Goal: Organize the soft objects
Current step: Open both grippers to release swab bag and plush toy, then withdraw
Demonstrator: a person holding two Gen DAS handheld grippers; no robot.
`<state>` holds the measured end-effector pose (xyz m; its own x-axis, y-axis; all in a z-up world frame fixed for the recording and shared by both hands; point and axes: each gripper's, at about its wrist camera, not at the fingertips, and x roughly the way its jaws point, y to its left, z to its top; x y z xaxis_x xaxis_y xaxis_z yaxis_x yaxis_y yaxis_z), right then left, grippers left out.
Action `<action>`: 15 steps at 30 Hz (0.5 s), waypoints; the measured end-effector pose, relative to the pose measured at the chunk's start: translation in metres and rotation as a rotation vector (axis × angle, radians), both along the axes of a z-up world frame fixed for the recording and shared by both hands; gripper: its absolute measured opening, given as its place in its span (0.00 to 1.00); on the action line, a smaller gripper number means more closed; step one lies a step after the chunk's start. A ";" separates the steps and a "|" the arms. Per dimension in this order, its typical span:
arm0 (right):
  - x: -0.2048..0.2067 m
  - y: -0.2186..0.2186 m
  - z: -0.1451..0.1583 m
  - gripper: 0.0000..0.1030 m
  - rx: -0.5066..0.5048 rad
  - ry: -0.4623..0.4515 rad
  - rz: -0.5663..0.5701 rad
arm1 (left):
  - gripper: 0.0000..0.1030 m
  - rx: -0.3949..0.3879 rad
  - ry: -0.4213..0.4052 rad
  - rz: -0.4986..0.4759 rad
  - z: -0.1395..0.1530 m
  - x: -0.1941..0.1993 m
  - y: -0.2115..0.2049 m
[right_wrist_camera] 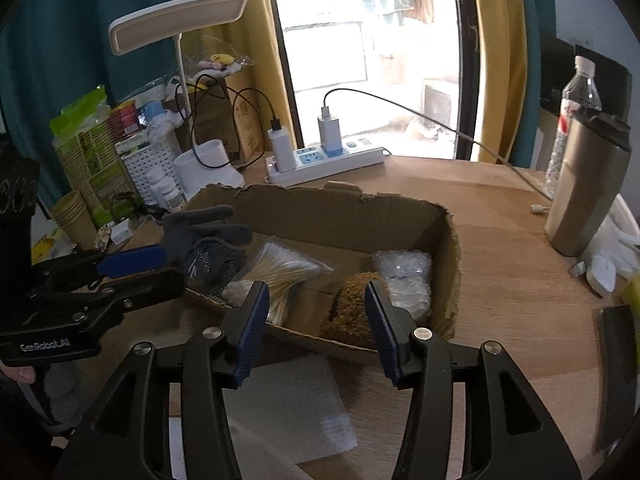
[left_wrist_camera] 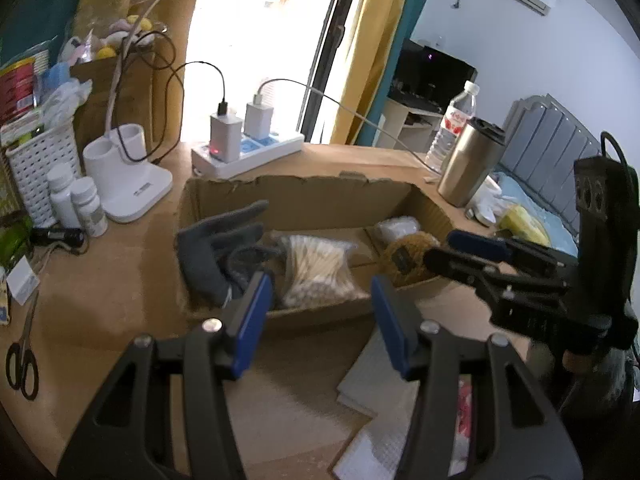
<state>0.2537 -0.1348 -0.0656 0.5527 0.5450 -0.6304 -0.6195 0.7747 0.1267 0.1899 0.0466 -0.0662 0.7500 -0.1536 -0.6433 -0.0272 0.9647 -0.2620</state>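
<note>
In your left wrist view, your left gripper point(left_wrist_camera: 320, 316) stands spread and empty; the cardboard box point(left_wrist_camera: 296, 200) at 12 o'clock holds a grey glove point(left_wrist_camera: 208, 248). In your right wrist view, your right gripper point(right_wrist_camera: 316, 320) gapes empty, a brown plush point(right_wrist_camera: 348, 312) at 1 o'clock.

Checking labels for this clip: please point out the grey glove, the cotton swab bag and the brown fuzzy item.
grey glove point(left_wrist_camera: 208, 248), left wrist view, on its palm.
cotton swab bag point(left_wrist_camera: 316, 268), left wrist view, mid-bag.
brown fuzzy item point(right_wrist_camera: 348, 308), right wrist view, its front face.
</note>
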 end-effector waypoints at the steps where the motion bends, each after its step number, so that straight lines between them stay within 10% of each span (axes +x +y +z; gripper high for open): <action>1: 0.000 -0.001 0.000 0.52 -0.003 -0.002 -0.009 | 0.53 -0.003 -0.001 0.002 -0.001 -0.003 0.002; 15: 0.008 0.007 -0.017 0.55 -0.036 0.071 -0.082 | 0.60 -0.042 -0.014 0.027 -0.004 -0.022 0.024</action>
<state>0.2612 -0.1278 -0.0830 0.5477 0.4765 -0.6877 -0.5445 0.8271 0.1393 0.1680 0.0706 -0.0704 0.7630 -0.1592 -0.6265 -0.0496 0.9519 -0.3023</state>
